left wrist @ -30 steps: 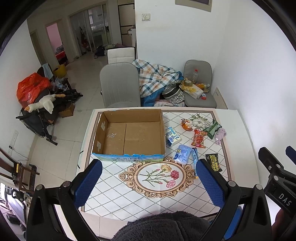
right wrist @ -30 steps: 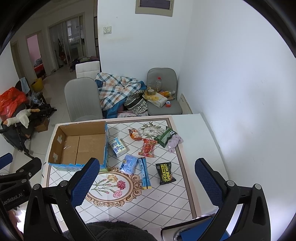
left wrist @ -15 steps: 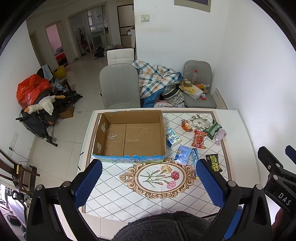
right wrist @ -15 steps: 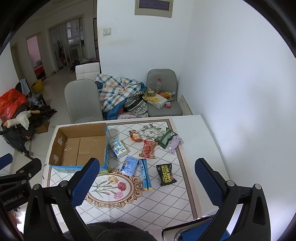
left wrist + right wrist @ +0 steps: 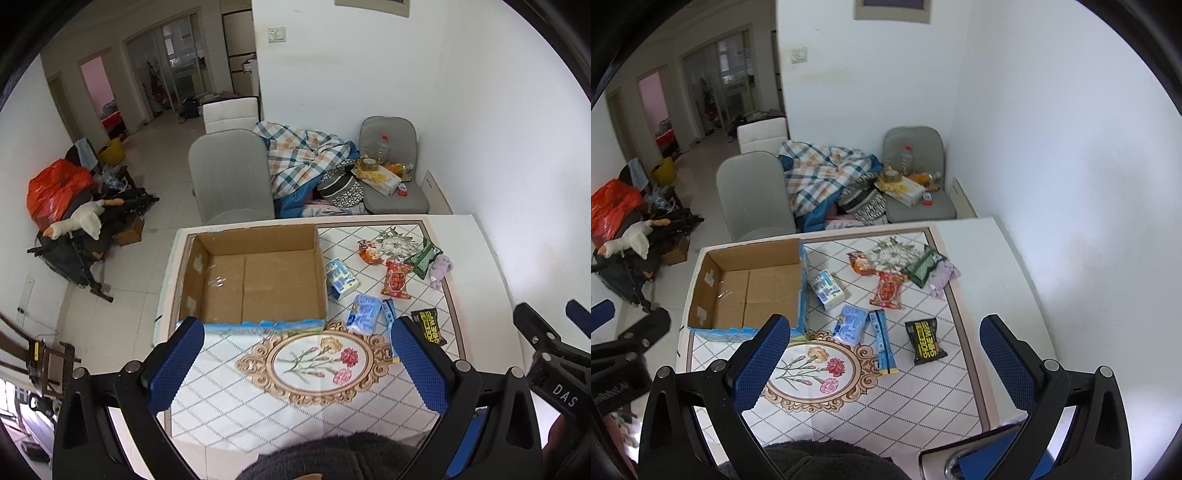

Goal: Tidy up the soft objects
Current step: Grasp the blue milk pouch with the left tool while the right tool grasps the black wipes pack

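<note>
While both the left hand-held gripper (image 5: 295,363) and the right hand-held gripper (image 5: 882,360) hang spread wide and empty above the near end of the surface (image 5: 982,240), the soft packets lie in a tight scatter just right of the cardboard box (image 5: 255,273), so a reach for the blue tissue pack (image 5: 851,325) could likely nudge the blue strip packet (image 5: 882,341) touching it or pinch both together. Farther right of the box, the lilac cloth (image 5: 942,277) and black packet (image 5: 925,341) lie near the pattern's border, where a careless sweep could push them toward the surface's edge; nearer than the box the surface is bare, and the box itself is open and empty.
</note>
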A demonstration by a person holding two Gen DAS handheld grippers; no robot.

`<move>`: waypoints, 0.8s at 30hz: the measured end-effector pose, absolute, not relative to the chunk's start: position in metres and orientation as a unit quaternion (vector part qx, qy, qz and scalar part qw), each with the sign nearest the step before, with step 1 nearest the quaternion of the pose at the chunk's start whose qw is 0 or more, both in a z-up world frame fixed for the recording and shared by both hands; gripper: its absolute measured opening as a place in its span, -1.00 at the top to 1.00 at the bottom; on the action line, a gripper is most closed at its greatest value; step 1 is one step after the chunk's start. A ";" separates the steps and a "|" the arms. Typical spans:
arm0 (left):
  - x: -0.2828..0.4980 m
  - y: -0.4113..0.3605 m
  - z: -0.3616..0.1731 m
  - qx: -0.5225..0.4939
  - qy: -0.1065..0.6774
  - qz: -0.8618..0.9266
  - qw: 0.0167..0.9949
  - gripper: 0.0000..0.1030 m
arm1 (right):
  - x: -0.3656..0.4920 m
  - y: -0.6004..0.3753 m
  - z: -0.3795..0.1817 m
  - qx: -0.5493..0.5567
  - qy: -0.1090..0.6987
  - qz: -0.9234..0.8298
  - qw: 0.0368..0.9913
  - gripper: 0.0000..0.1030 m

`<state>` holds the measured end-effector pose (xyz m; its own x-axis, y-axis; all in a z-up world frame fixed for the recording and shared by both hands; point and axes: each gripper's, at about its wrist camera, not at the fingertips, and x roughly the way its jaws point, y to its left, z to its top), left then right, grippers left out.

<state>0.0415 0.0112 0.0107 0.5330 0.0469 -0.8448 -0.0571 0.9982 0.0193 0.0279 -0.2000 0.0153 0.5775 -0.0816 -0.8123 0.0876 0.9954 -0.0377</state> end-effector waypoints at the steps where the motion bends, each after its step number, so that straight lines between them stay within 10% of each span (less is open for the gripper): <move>1: 0.053 0.008 0.002 -0.001 0.494 0.024 0.869 -1.00 | 0.034 -0.208 0.008 0.008 0.462 -0.055 0.885 -1.00; 11: 0.168 -0.060 -0.144 0.064 0.624 -0.048 0.777 -0.98 | 0.132 -0.293 -0.163 0.035 0.596 -0.072 0.799 -1.00; 24: 0.260 -0.152 -0.358 0.147 0.765 -0.072 0.622 -0.33 | 0.190 -0.352 -0.404 0.089 0.726 -0.057 0.679 -0.80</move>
